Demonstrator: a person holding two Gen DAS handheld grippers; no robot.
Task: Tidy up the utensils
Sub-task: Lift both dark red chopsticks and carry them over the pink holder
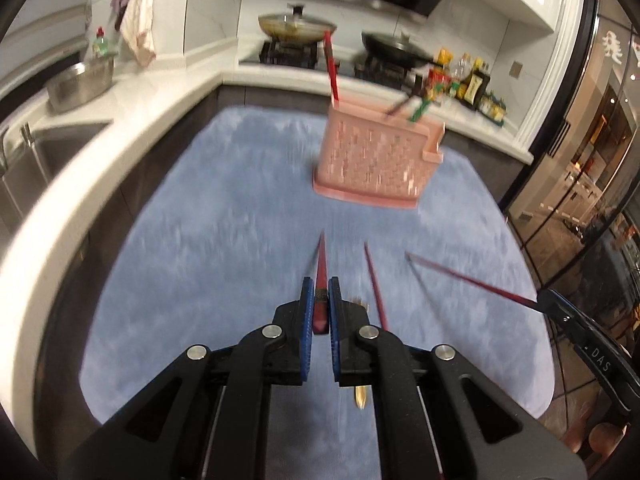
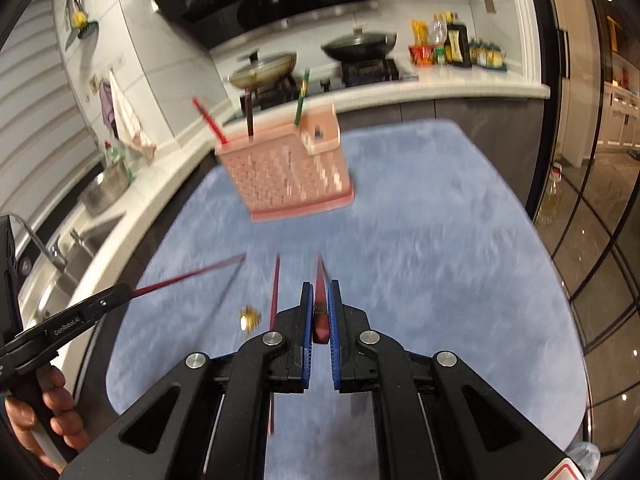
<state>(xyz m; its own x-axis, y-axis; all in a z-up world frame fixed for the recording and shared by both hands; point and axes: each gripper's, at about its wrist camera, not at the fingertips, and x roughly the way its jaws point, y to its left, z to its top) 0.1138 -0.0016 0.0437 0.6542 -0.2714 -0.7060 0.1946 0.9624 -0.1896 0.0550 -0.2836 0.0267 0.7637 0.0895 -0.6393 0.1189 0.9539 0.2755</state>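
Two grippers, each clenched on one red chopstick. Left gripper (image 1: 319, 294): blue pads (image 1: 307, 300) pinched on the thick end of a red chopstick (image 1: 321, 268), tip pointing ahead over the blue mat (image 1: 200, 240). Right gripper (image 2: 319, 294): pads (image 2: 307, 300) likewise clamped on a second red chopstick (image 2: 320, 276), also pointing forward above the mat (image 2: 440, 260). Seen across from the other camera, each held stick juts out from its black jaws at a slant. One more red chopstick (image 1: 376, 284) lying loose on the mat between the two grippers, visible from the right wrist too (image 2: 275, 284). One small gold-coloured piece (image 2: 249, 317) on the mat just beside that loose stick; too blurred to name. One pink perforated utensil basket (image 1: 378, 156) standing upright on the far part of the mat, well apart from the grippers, and holding three things: one red stick (image 1: 331, 66) leaning at the left end, one dark stick (image 2: 250, 118) near the middle, one green-handled piece (image 2: 301, 100) at the right end. Behind, on the stove (image 1: 292, 54), two lidded pans (image 1: 296, 24). On the white counter (image 1: 132, 120), one steel bowl (image 1: 80, 80) by one sink (image 1: 36, 152); a cluster of bottles (image 2: 452, 46) at the far right, count unclear. One hand (image 2: 48, 412) gripping the left gripper's handle at the lower left of the right-wrist view.
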